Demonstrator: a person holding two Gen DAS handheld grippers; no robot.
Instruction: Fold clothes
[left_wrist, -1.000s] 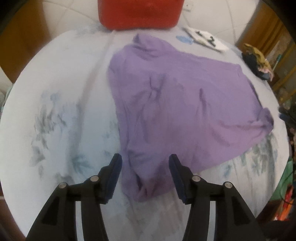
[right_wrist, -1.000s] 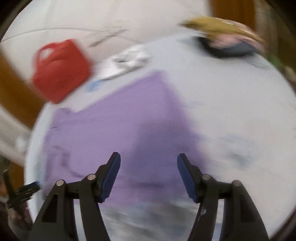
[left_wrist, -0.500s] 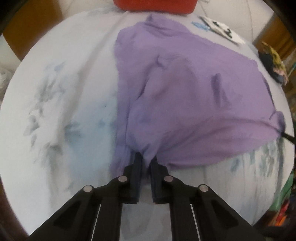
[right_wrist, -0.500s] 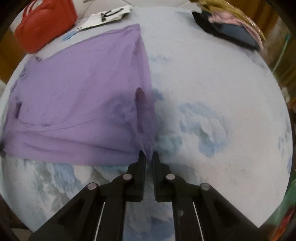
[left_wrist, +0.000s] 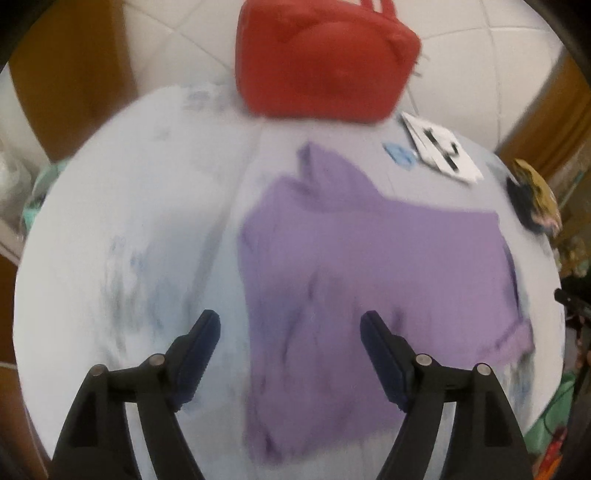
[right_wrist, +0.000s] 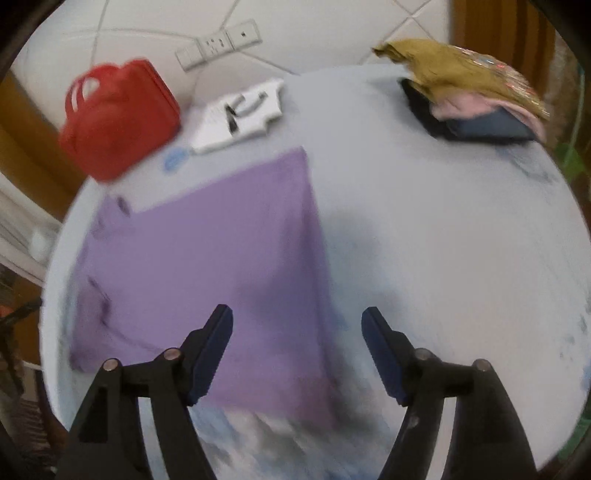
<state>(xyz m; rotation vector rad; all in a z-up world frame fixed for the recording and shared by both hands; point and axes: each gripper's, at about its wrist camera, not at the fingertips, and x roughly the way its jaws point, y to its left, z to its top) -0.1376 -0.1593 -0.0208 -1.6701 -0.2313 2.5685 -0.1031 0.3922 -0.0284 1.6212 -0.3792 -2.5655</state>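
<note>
Purple shirt (left_wrist: 369, 266) flat on table, both hand-held grippers (left_wrist: 290, 332) (right_wrist: 297, 328) wide apart — empty

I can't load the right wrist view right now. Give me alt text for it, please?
The right gripper is open, empty, above the near right part of a purple garment lying flat on a pale round table. At the far edge sit a red bag, a white printed item and a pile of folded clothes. The picture is motion-blurred.
</note>
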